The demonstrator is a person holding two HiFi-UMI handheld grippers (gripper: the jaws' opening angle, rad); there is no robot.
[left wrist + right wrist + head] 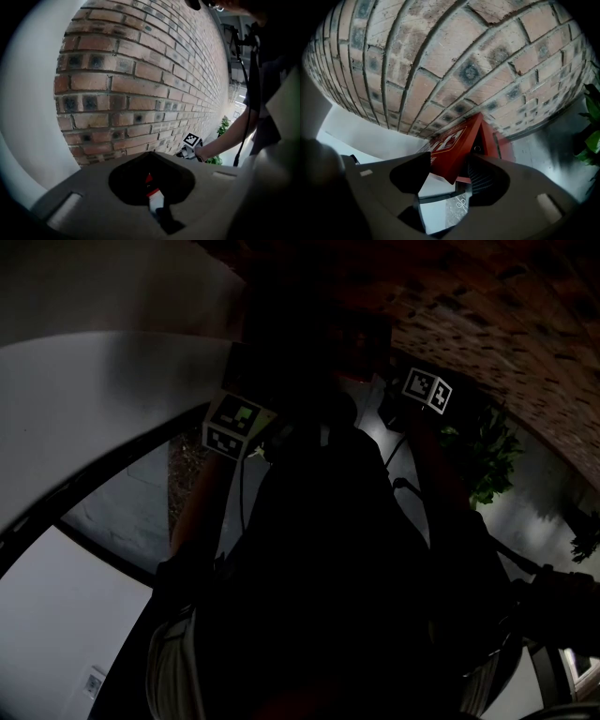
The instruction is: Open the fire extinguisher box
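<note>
Against the brick wall [440, 61], low down, the red fire extinguisher box [494, 139] sits with its door [451, 144] ajar. Jaws of the right gripper [449, 161] stand wide apart astride the door's lower free corner; no clamping visible. Jaws of the left gripper [150, 182] are pressed together, empty, aimed at bare brick.

Judgement: door partly swung. Best to bear on the free edge, far from the hinge, follow the hinge arc rather than pull straight out, and go slowly so the door cannot slip off the jaw.
</note>
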